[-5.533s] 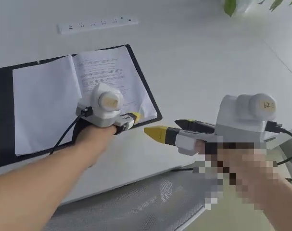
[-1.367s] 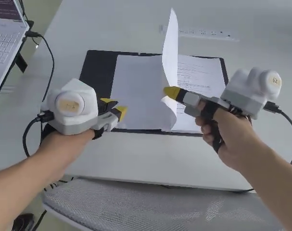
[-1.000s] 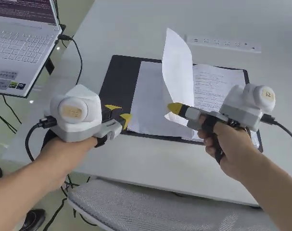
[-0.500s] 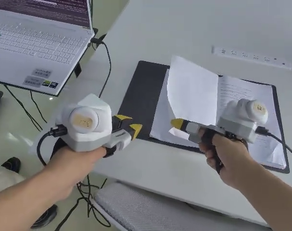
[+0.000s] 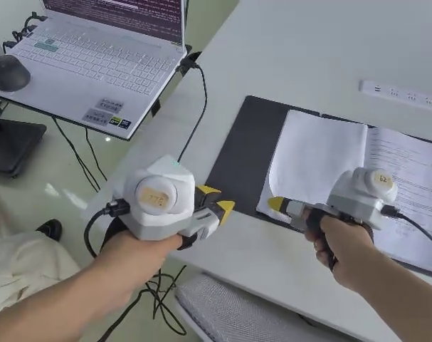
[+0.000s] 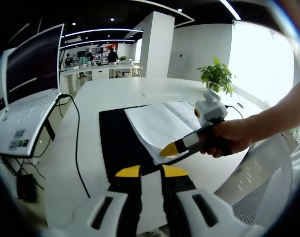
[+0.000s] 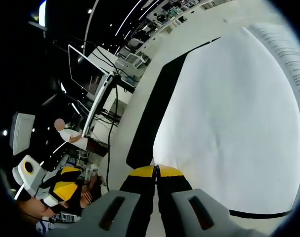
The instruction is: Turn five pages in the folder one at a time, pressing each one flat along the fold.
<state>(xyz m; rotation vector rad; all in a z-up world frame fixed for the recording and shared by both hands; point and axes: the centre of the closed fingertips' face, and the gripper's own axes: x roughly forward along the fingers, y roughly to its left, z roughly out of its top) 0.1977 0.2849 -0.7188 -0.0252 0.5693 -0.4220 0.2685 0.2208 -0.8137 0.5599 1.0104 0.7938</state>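
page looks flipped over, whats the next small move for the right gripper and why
Probably open the right gripper to let go of the page. Its jaws look shut on the page's near corner, and the page lies over the left side of the folder, only slightly bowed. Once it is released, it can be pressed flat along the fold.

White, yellow-tipped: left hand-held gripper [image 5: 217, 199], right hand-held gripper [image 5: 276, 204]; black cables [image 5: 116, 208].

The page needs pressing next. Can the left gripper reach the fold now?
Probably yes: the left gripper hangs beside the folder with nothing across the page; the right gripper pinches only its near corner.
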